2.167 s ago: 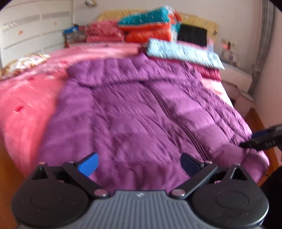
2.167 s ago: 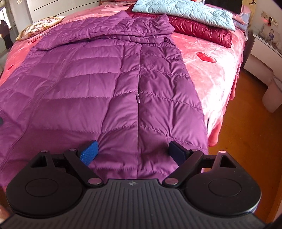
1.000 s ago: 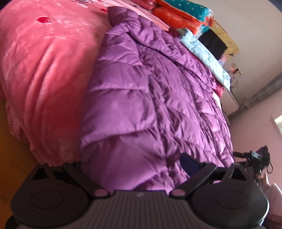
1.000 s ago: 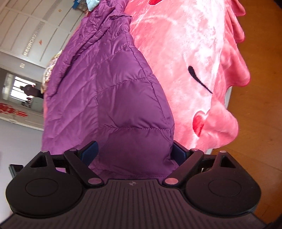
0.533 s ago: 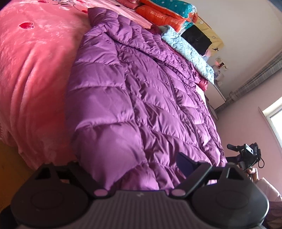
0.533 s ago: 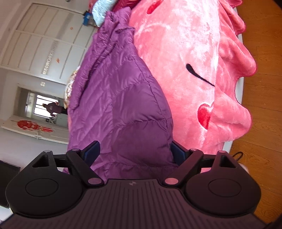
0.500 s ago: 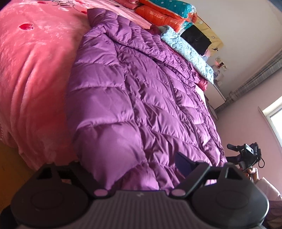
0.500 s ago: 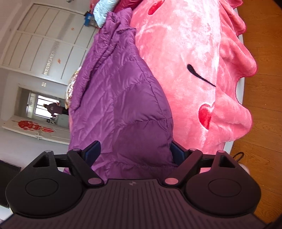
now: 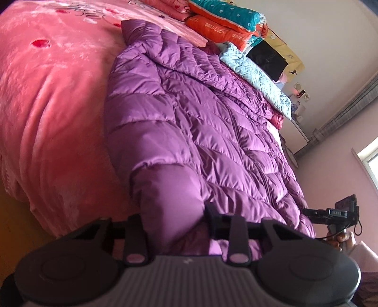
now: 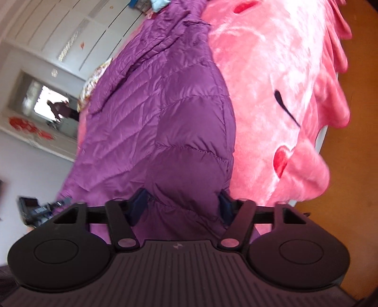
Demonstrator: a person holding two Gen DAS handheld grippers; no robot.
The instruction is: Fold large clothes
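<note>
Both pairs of jaws have just been closing, each with a thick bulge of coat between the pads. The left gripper [image 9: 173, 218] has its pads pressed into a puffed corner of the long purple quilted down coat [image 9: 200, 122], the padding swelling up between and above them, so it is clamped on the hem at that side. The right gripper [image 10: 180, 204] stands wider; its blue pads [image 10: 139, 204] touch the flanks of the other hem corner and the fabric puckers where they meet it, which reads as a grip on a thicker wad, though a light one.

As for progress, I judge the fold barely begun: the two bottom corners are taken, but beyond the jaws the coat lies full length and flat, front up, its zip line running away up the middle. No part is turned over on itself. What is left is the whole fold, presumably carrying the hem up toward the collar, then any further halving.

The coat rests on the fluffy pink bedspread with red hearts [image 9: 54, 99], which hangs over the bed edge toward the orange wooden floor [image 10: 354, 189]. At the far end, past the collar, lie a pale blue quilted garment [image 9: 255, 75] and a stack of folded teal and orange blankets [image 9: 226, 21].
</note>
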